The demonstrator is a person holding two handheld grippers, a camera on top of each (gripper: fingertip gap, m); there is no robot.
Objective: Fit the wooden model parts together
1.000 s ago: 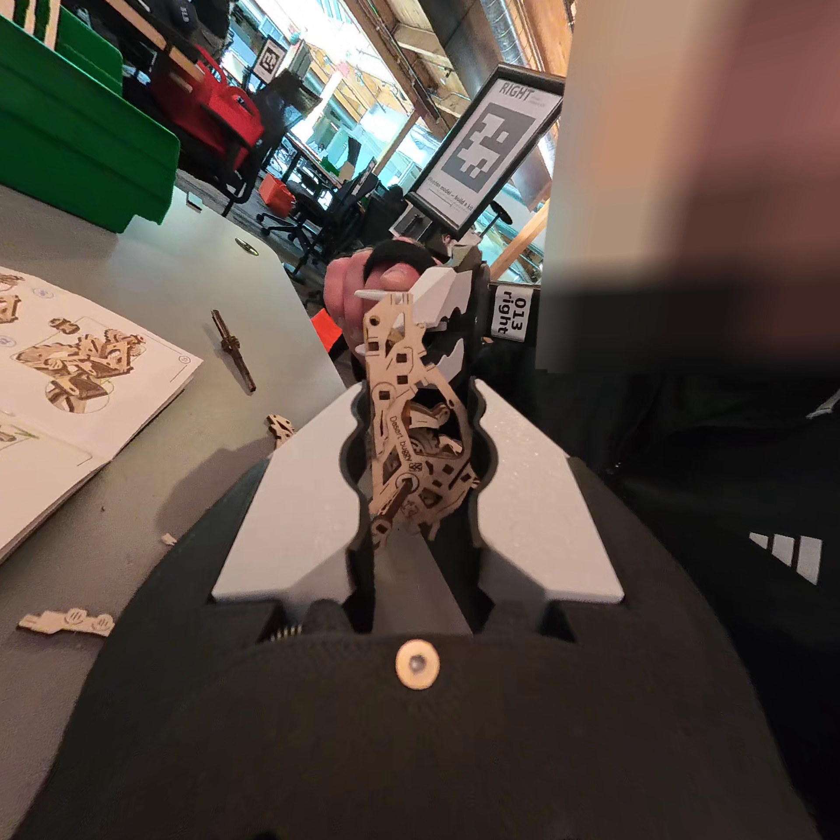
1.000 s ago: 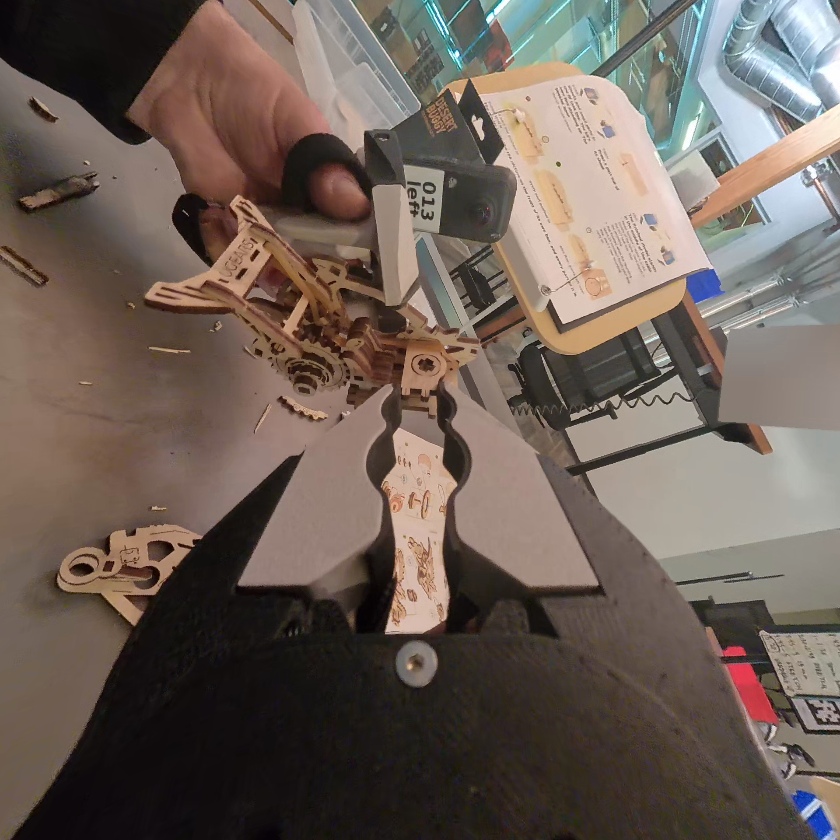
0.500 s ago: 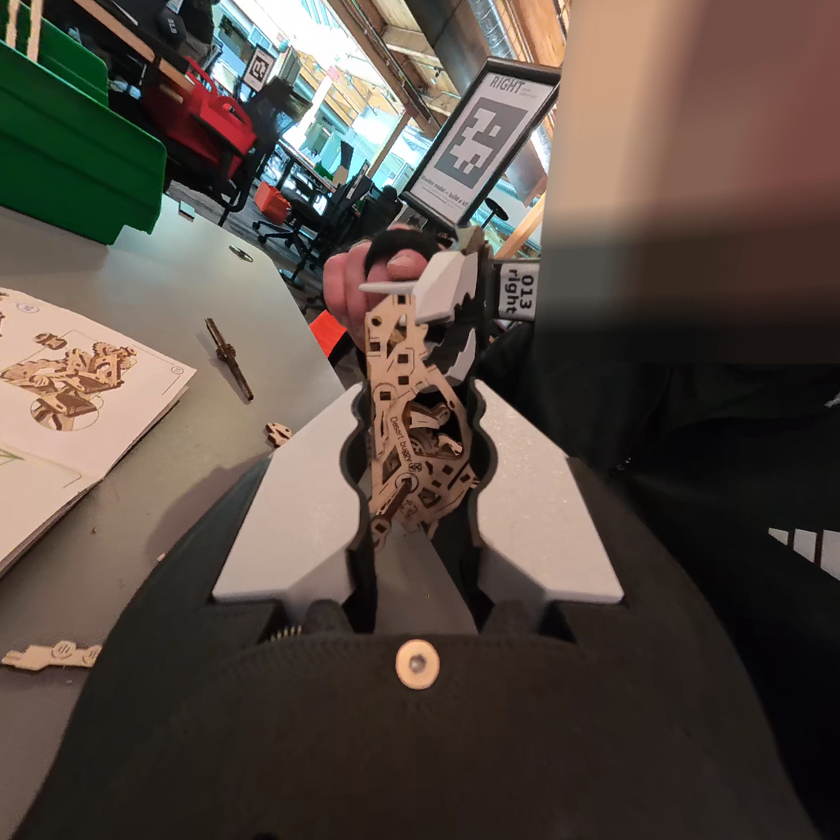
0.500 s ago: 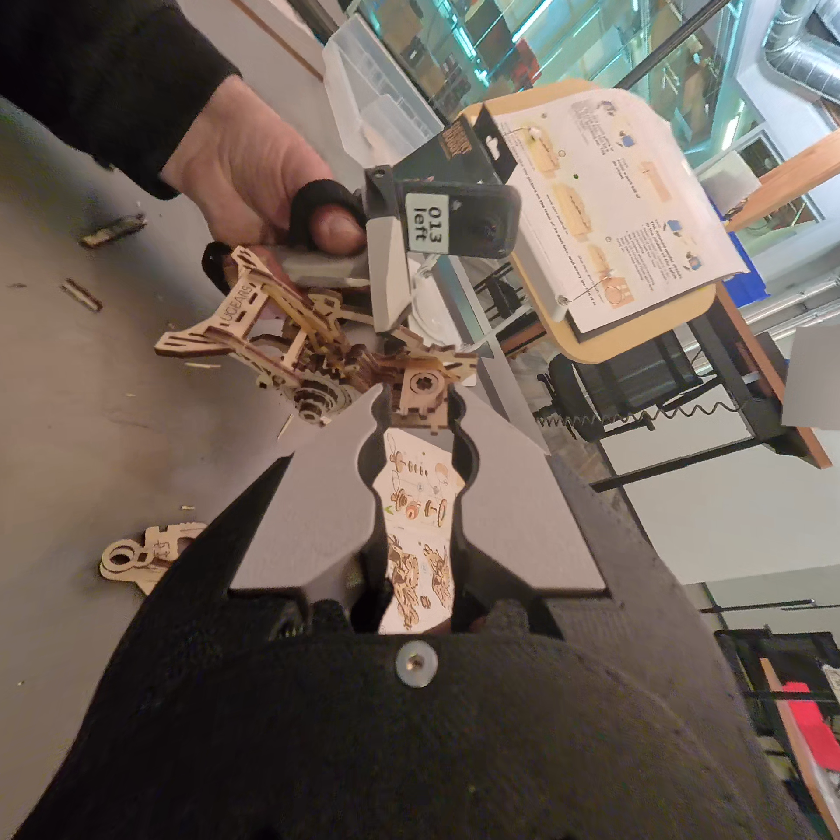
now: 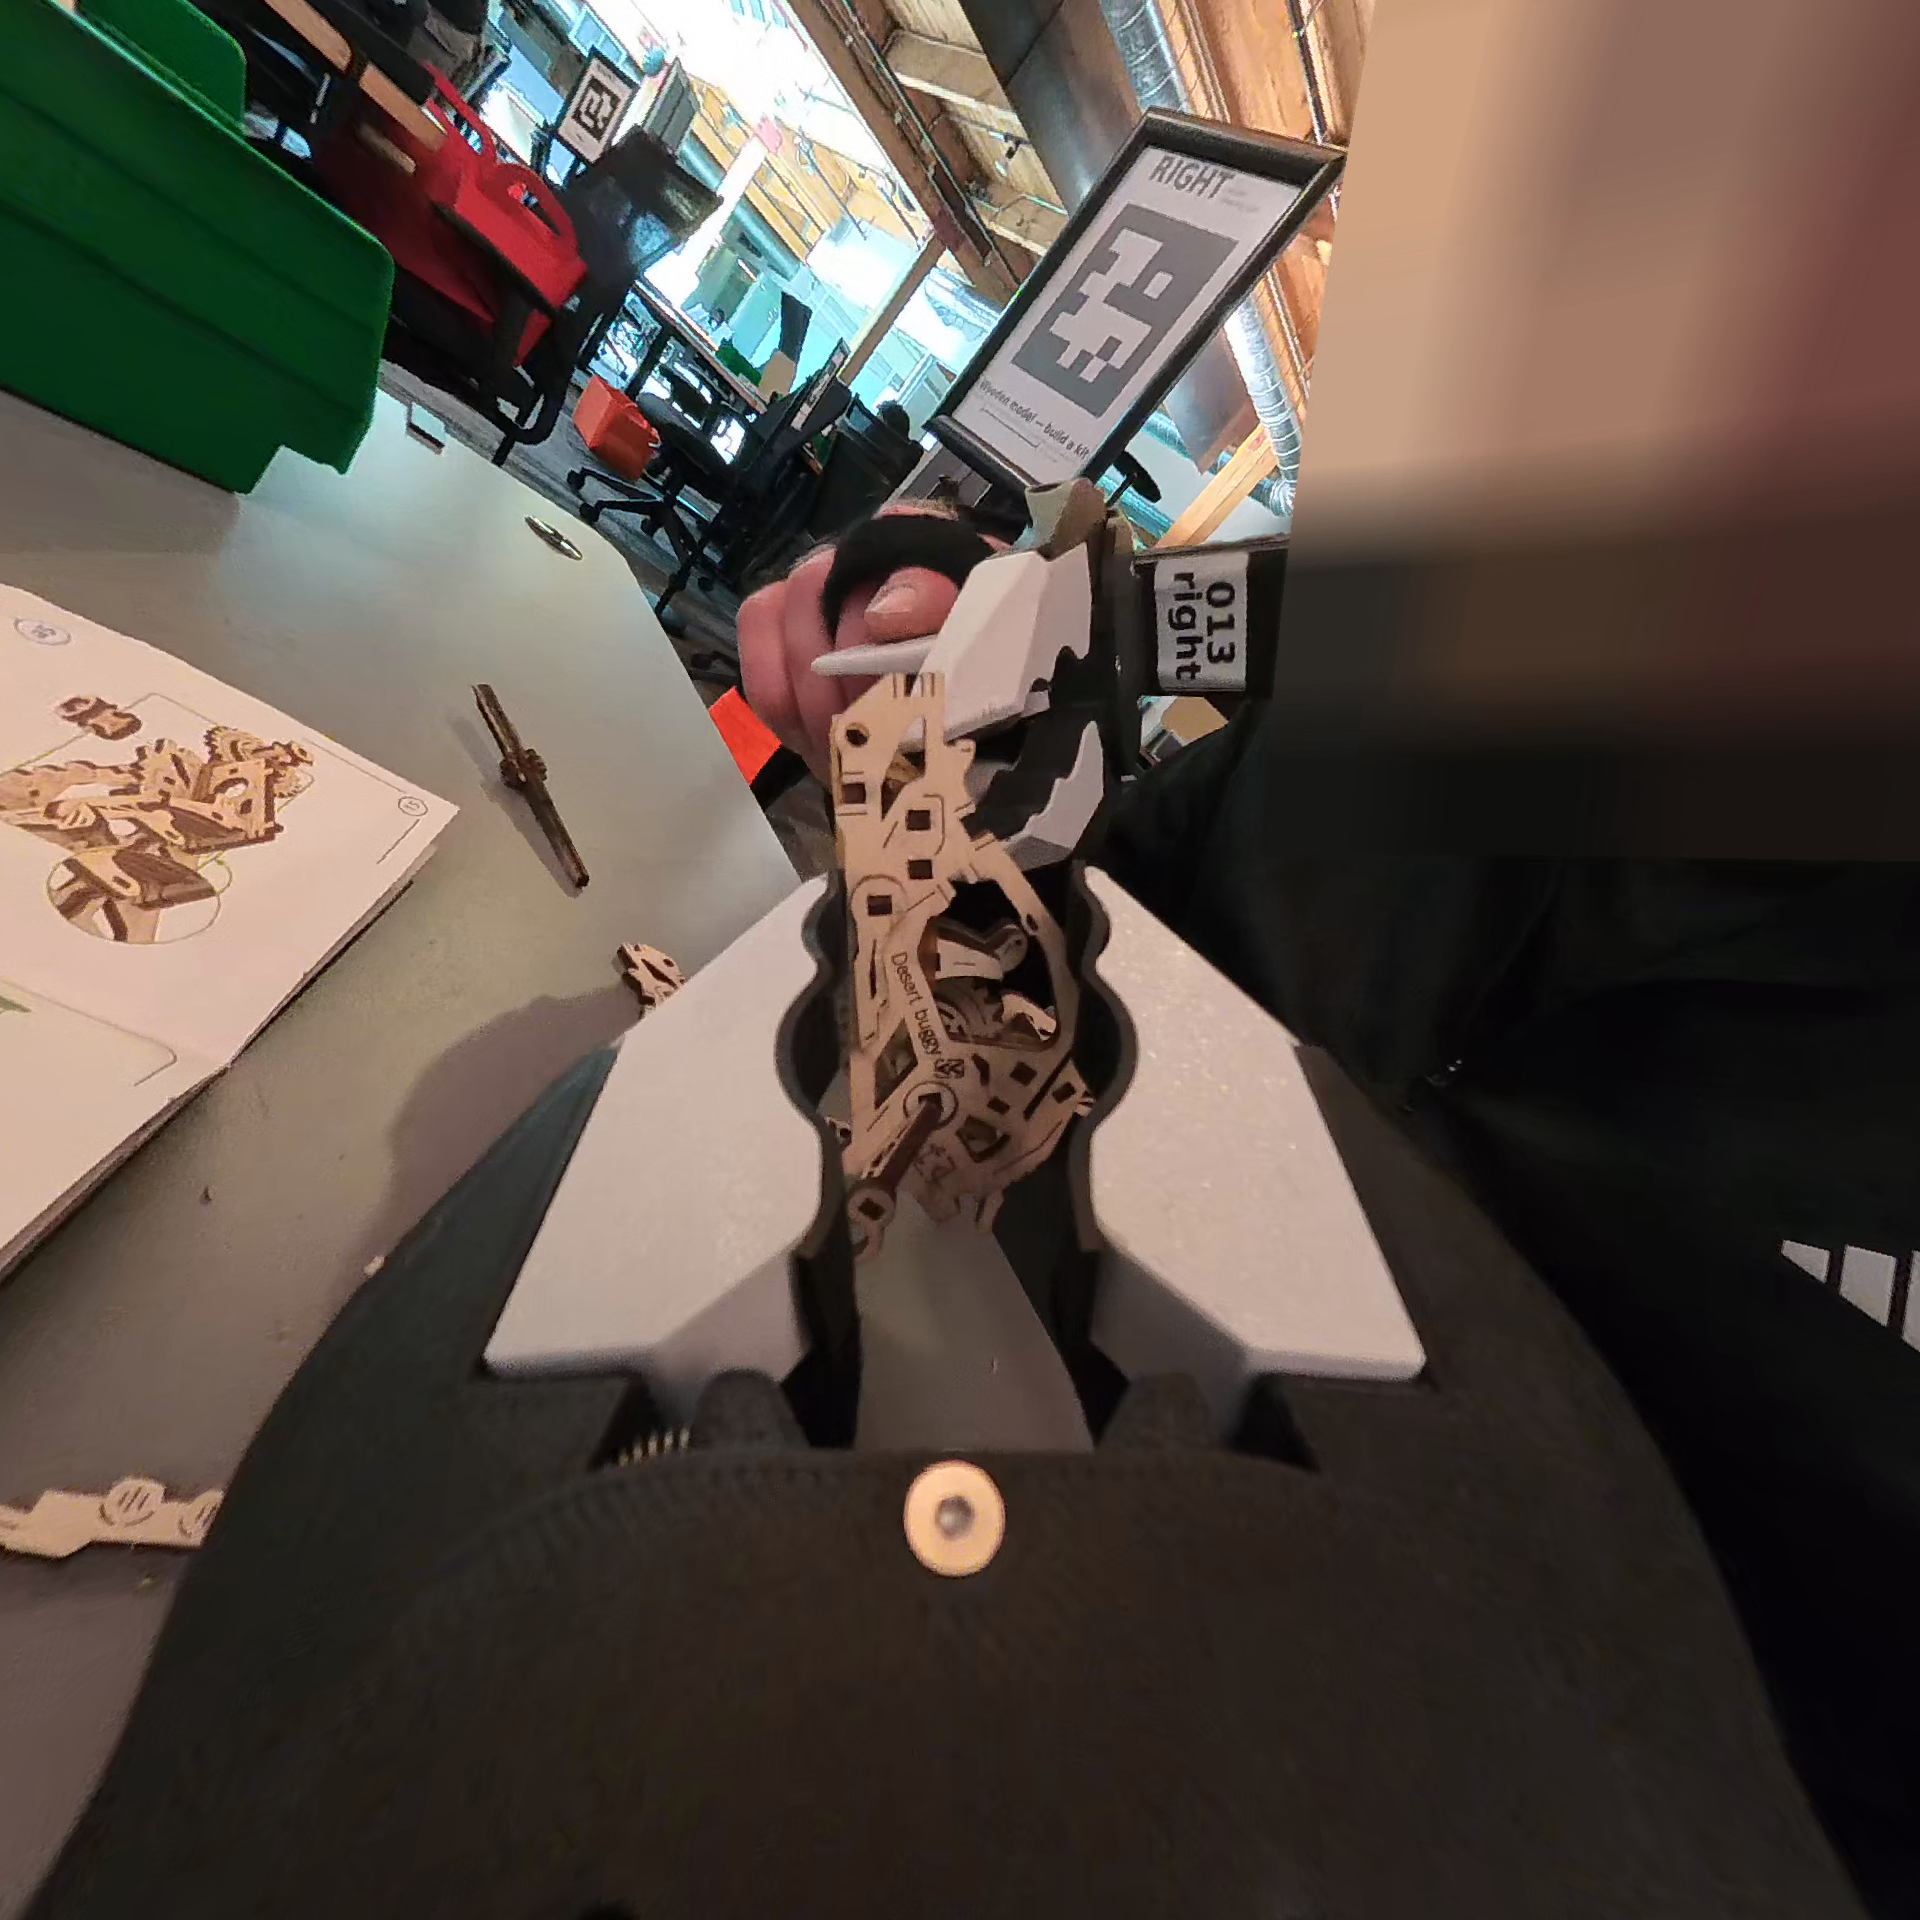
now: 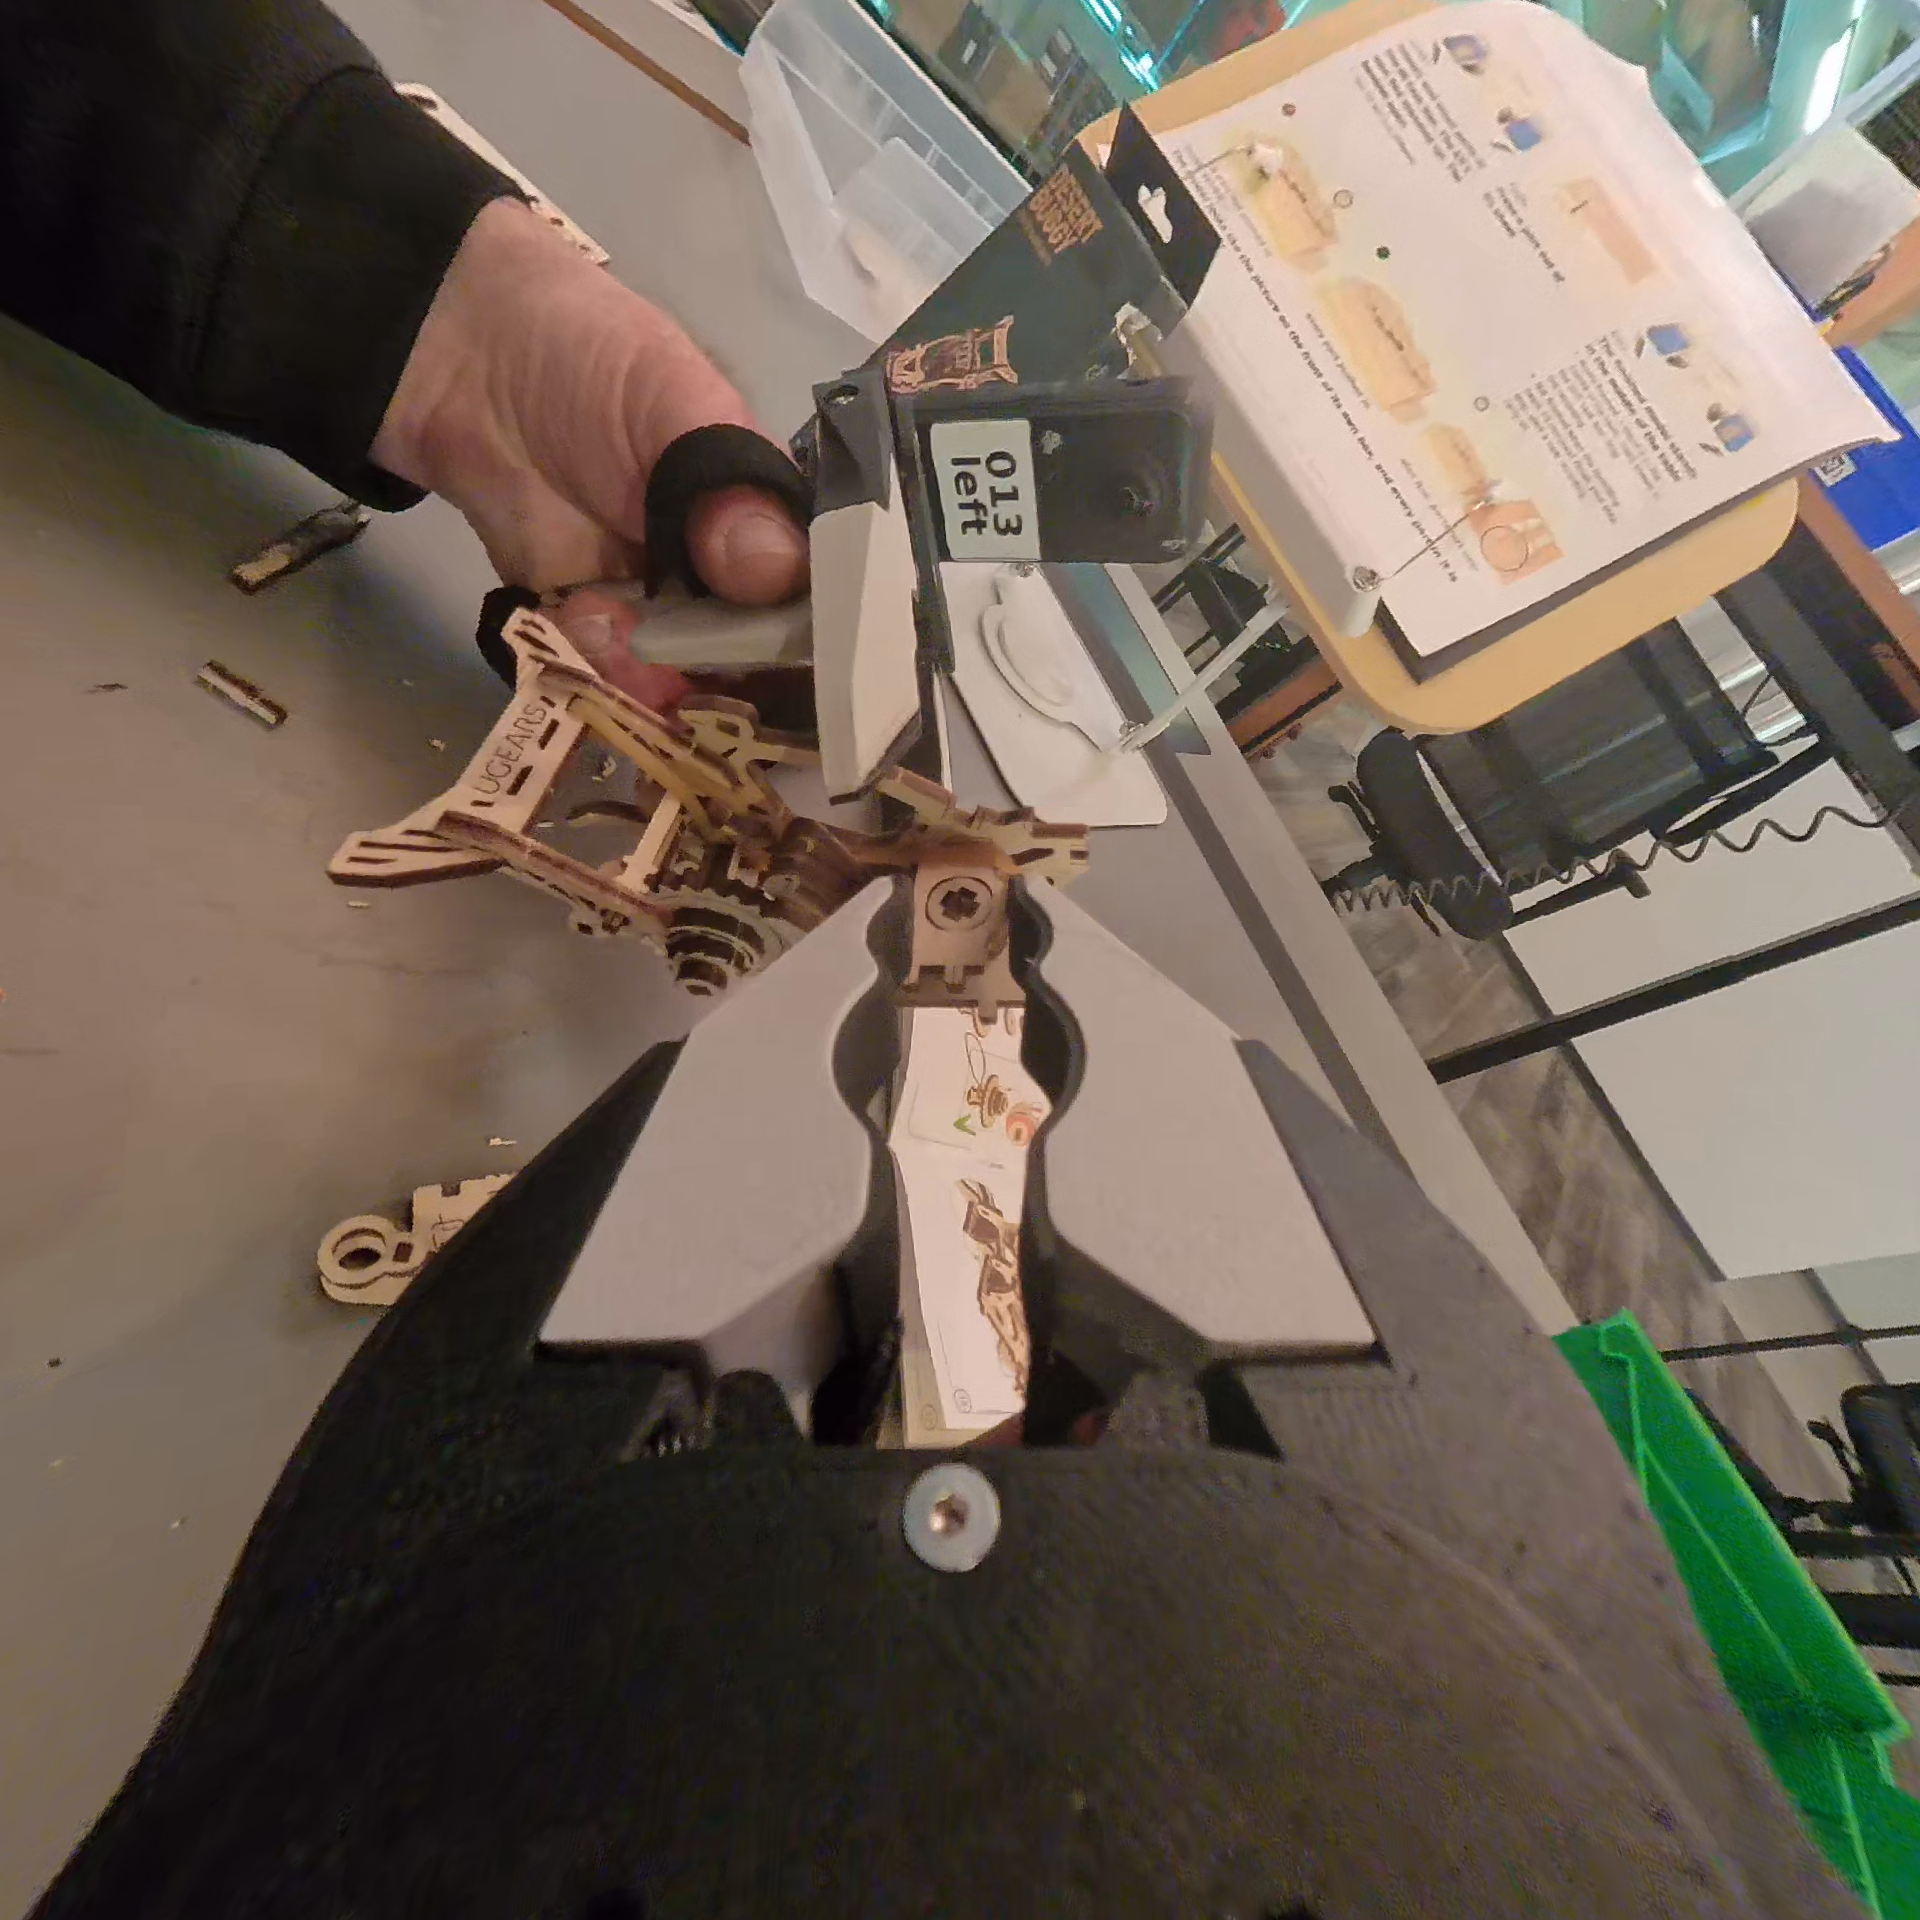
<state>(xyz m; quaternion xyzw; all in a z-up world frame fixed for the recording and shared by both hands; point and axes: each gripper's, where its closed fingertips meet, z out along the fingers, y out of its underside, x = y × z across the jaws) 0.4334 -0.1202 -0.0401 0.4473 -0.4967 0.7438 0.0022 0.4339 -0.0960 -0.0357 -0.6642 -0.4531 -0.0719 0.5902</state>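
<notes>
The wooden model [image 5: 935, 1039], a pale laser-cut frame with gears, is held off the table between my two grippers. My left gripper [image 5: 956, 904] is shut on the model's frame. In the right wrist view the left gripper [image 6: 883, 727] grips the model [image 6: 623, 831] from above, with a hand on it. My right gripper [image 6: 956, 904] is shut on a small square wooden block [image 6: 956, 925] with a hex hole at the model's end. In the left wrist view the right gripper [image 5: 1029, 727] sits at the model's far end.
An open instruction booklet [image 5: 156, 831], a dark wooden axle [image 5: 530, 779] and loose wooden pieces [image 5: 104, 1517] lie on the grey table [image 5: 364, 582]. A green crate [image 5: 156, 260] stands behind. Another loose piece [image 6: 384, 1247] lies on the table; a clipboard [image 6: 1507, 312] and clear box [image 6: 873, 187] are beyond. The loose piece [image 6: 384, 1247] sits 11 cm or so from the ends of my left fingers.
The right gripper has moved forward, so the square block now sits between its fingertips instead of just ahead of them. The model has tilted slightly; the left gripper's hold is unchanged.
</notes>
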